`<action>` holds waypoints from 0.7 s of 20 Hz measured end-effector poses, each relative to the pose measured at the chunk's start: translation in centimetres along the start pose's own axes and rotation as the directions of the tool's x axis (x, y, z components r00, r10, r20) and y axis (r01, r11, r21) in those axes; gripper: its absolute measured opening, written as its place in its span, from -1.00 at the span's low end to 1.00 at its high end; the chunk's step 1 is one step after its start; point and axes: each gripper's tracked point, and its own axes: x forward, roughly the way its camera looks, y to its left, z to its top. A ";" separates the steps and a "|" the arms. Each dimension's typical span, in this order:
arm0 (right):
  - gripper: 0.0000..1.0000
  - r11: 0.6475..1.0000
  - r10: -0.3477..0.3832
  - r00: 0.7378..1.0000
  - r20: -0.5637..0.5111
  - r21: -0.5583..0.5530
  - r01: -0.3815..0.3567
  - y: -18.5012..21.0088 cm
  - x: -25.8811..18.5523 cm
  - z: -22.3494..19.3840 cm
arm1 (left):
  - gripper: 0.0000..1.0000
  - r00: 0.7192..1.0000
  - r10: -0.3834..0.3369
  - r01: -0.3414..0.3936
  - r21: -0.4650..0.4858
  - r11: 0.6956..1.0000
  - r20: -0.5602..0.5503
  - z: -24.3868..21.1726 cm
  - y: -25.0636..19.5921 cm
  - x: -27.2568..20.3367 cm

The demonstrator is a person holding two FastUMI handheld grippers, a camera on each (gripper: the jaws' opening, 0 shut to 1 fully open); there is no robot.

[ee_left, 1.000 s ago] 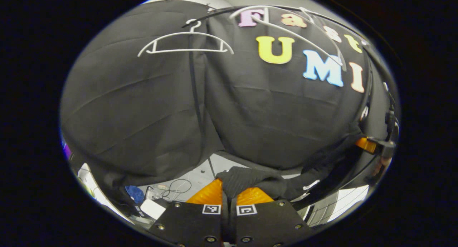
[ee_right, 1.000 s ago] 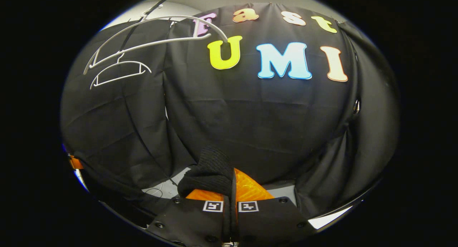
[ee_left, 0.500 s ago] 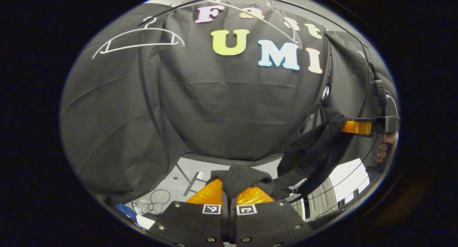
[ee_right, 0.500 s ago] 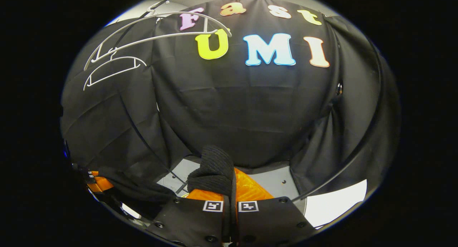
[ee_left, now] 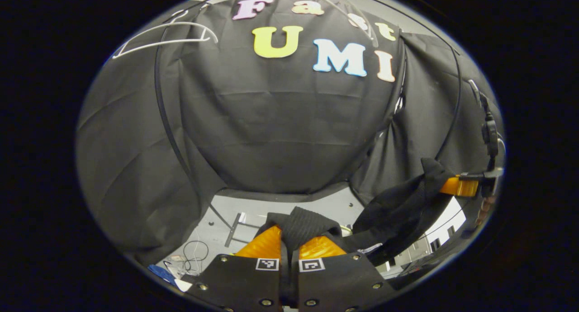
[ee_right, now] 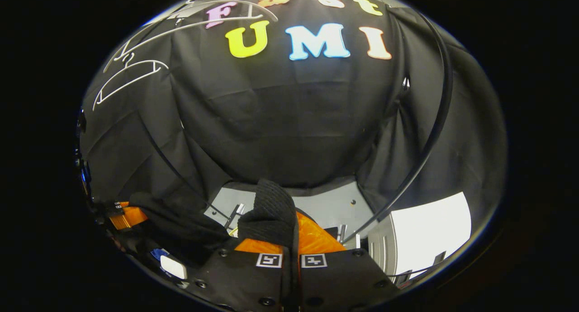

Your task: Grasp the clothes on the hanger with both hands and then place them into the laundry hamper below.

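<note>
In the left gripper view, the left gripper (ee_left: 289, 246) sits at the bottom edge with its two orange fingers (ee_left: 264, 244) pressed together on a fold of the black knit garment (ee_left: 393, 212), which bunches up just above the fingertips. From there the garment runs as a sagging band to the right and upward, its long axis stretched between the two grippers, off the floor. At its far end the cloth rises to a peak where the right gripper (ee_left: 457, 186) pinches it near the right edge, pointing back toward the left; part of a hand (ee_left: 485, 208) shows just below it.

In the right gripper view, the right gripper (ee_right: 291, 242) is likewise closed on a rounded wad of the same garment (ee_right: 269, 210), the ribbed cloth standing up over its left finger (ee_right: 260, 245). The cloth trails down and left to the left gripper (ee_right: 129, 216), which lies low at the left edge.

Beyond the cloth lies pale grey floor (ee_left: 316, 205) with thin cables (ee_left: 194, 251). Farther back and high up, white empty hangers (ee_right: 129, 77) hang on a rail (ee_right: 154, 27), also seen at upper left in the left gripper view (ee_left: 167, 31).
</note>
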 end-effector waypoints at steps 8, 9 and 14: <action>-0.96 0.995 -0.061 0.991 -0.115 0.067 0.069 -1.1 3.8 -4.4 | -0.98 0.997 -0.027 0.030 0.028 0.999 -0.075 -3.1 -0.9 4.1; -0.96 0.996 -0.062 0.991 -0.118 0.063 0.070 -1.0 3.9 -4.6 | -0.98 0.997 -0.026 0.028 0.027 0.999 -0.079 -3.3 -0.8 4.5; -0.96 0.996 -0.060 0.989 -0.134 0.051 0.067 -0.7 4.5 -5.0 | -0.97 0.994 -0.015 0.016 0.012 1.000 -0.104 -4.0 -0.7 6.7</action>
